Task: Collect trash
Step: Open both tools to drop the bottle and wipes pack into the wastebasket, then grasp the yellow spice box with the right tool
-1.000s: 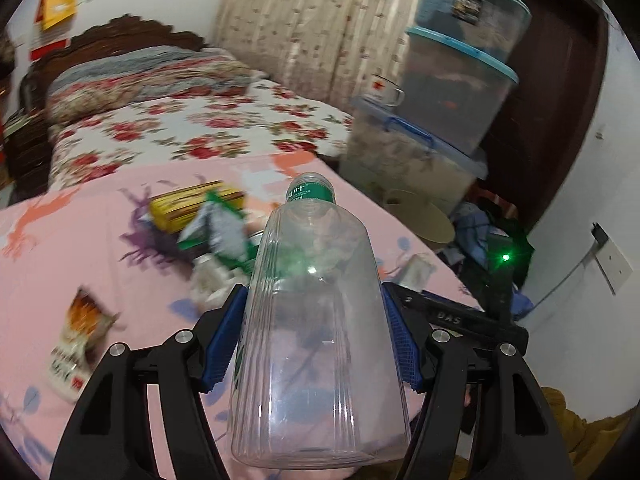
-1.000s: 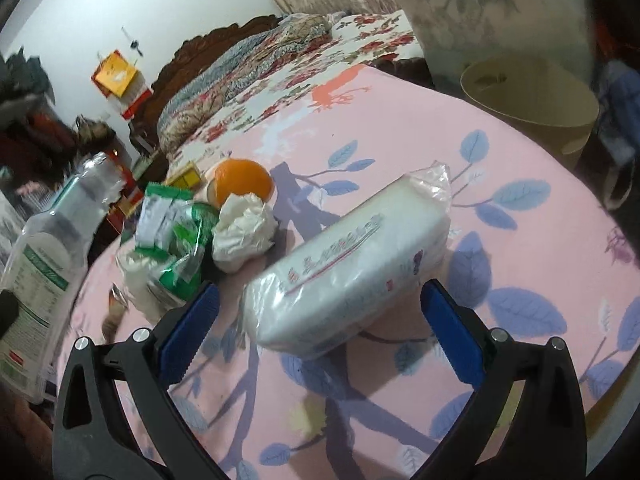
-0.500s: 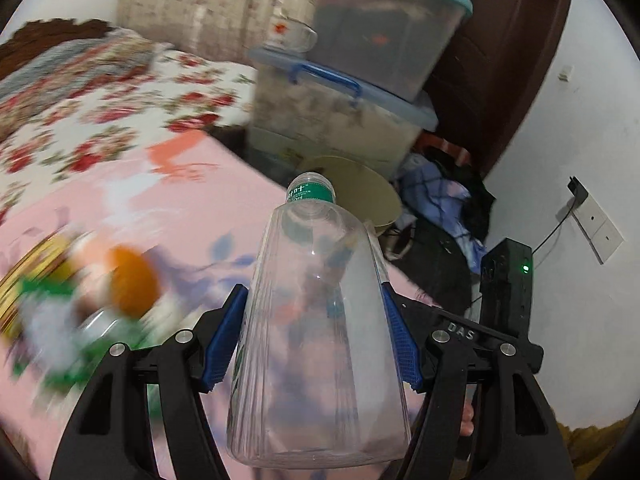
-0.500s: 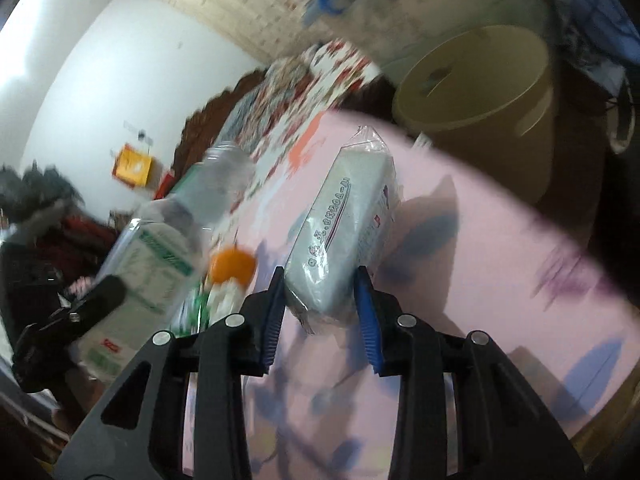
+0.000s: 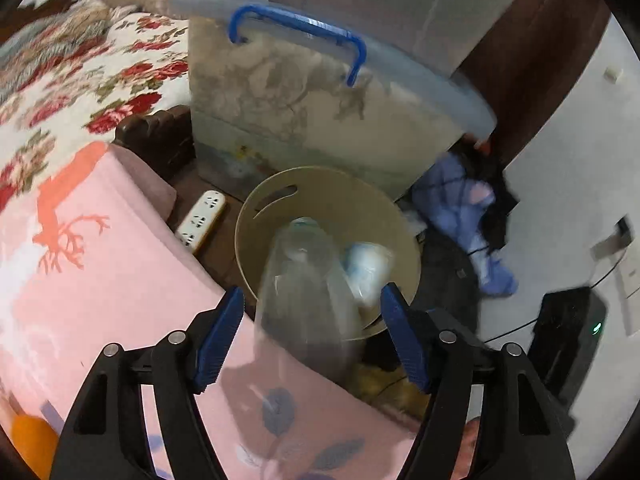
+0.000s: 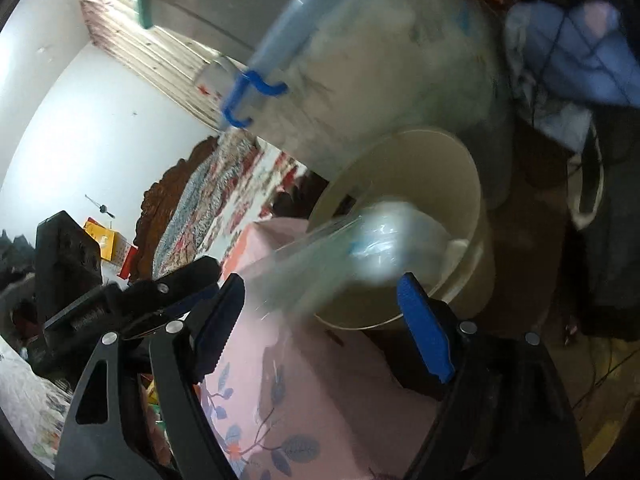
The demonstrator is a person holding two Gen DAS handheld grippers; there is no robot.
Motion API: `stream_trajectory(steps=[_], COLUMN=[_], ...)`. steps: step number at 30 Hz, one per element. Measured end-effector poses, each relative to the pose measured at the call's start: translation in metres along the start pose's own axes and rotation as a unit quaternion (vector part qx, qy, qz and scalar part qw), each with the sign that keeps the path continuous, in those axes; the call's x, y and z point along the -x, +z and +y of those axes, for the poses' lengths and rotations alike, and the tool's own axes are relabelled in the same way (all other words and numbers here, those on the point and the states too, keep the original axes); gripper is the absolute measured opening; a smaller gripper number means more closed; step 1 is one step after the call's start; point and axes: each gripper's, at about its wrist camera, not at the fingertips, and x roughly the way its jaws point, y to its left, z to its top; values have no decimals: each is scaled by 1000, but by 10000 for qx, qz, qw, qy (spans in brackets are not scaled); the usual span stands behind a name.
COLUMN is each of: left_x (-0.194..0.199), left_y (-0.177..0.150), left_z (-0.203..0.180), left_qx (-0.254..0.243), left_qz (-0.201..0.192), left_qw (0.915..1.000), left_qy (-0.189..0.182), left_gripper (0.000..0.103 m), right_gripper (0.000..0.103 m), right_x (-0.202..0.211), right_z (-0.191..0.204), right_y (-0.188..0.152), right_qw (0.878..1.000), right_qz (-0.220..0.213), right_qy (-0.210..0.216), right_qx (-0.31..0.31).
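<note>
Pink bedcover [image 5: 100,280] corner ending just short of tan bin [image 5: 360,200]; bin hemmed by clear storage box [image 5: 300,120] w/ blue handle behind, power strip [image 5: 202,220] on dark floor to its left, heap of blue cloth [image 5: 472,216] to its right. Little floor room around bin; open room only above its mouth.

Left tongs [image 5: 312,332]: jaws opening, blue pads clear of clear bottle [image 5: 304,288] on both sides. Bottle blurred, neck pointing into bin mouth, base betw. the pads, over bedcover edge. Tongs angled steeply down toward bin.

Right tongs [image 6: 320,324]: jaws opening, spread wide, nothing pinched. White plastic packet [image 6: 400,244], blurred, ahead of the pads, over bin rim & partly inside. Right-wrist view rolled, bin [image 6: 420,152] up-right of centre; left tongs [image 6: 132,300] seen just beside, at lower left.

Part of a hand [image 5: 472,432] visible under left tongs' right arm; no more of person visible.
</note>
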Motion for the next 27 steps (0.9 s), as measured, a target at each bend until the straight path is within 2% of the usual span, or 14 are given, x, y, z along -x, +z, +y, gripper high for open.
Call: stream_trajectory(steps=[3, 5, 9, 13, 19, 22, 27], left_x=[38, 72, 119, 164, 230, 256, 289], left_y=[-19, -46, -98, -154, -222, -249, -287], left_z=[-3, -1, 16, 51, 99, 119, 145], left_qx=[-177, -293, -301, 67, 759, 1051, 1427], left_qz=[-413, -702, -887, -871, -1032, -1073, -1205], left_qw=[9990, 9971, 9929, 9828, 9619, 9539, 9462], left_qy=[38, 70, 735, 1624, 2416, 2598, 2643], left_gripper=[67, 67, 67, 67, 67, 67, 68], right_gripper=[79, 77, 74, 74, 74, 74, 74], right_x=[16, 20, 16, -4, -25, -32, -32], right_z=[8, 15, 42, 80, 130, 151, 186], right_y=[-15, -25, -61, -100, -156, -183, -221], right_qw=[9998, 9996, 9974, 9916, 9799, 9730, 9623], right_qz=[-177, -155, 224, 705, 1300, 1560, 1780], right_qy=[101, 174, 364, 562, 720, 733, 657], right_qx=[74, 188, 574, 931, 1327, 1535, 1946])
